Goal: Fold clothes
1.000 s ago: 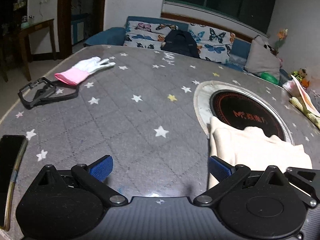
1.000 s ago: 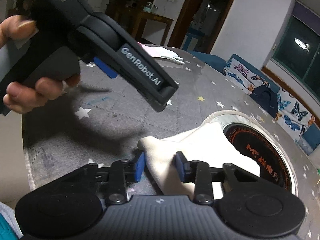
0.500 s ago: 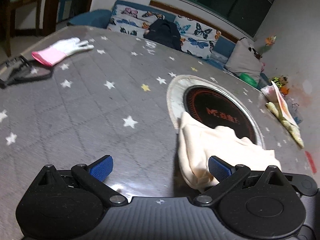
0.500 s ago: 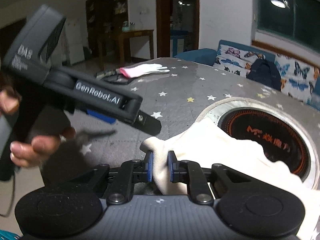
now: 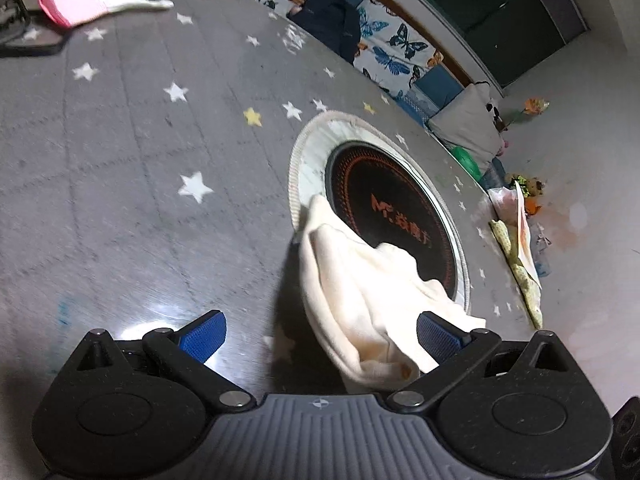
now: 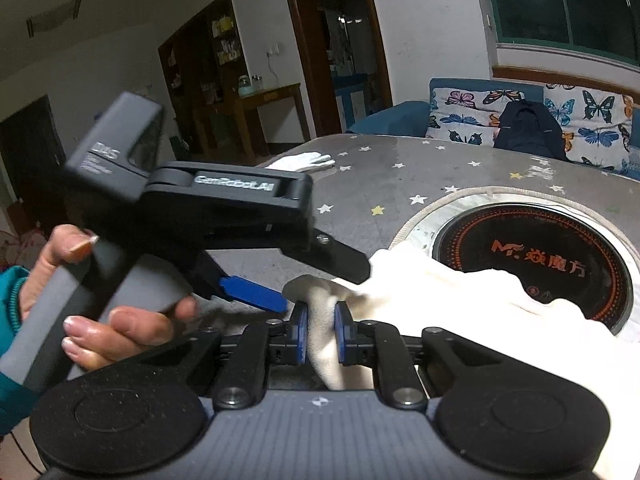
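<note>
A cream garment (image 5: 360, 280) lies bunched on the grey star-patterned table, partly over the round black cooktop (image 5: 388, 208). My left gripper (image 5: 320, 332) is open, and a fold of the garment sits between its blue pads, nearer the right one. In the right wrist view, my right gripper (image 6: 320, 332) is shut on a corner of the cream garment (image 6: 440, 304), which is lifted a little. The left gripper (image 6: 256, 292) shows there too, held in a hand just left of the pinched corner.
A pink-cuffed white glove (image 5: 92, 0) and a black frame (image 5: 24, 36) lie at the table's far left. A butterfly-print sofa (image 6: 520, 116) with a dark bag (image 6: 528, 128) stands behind the table. Papers and cloth (image 5: 516, 240) lie at the right edge.
My left gripper has moved right and closer, so the garment now lies between its open pads. My right gripper has closed on the garment's corner and raised it.
</note>
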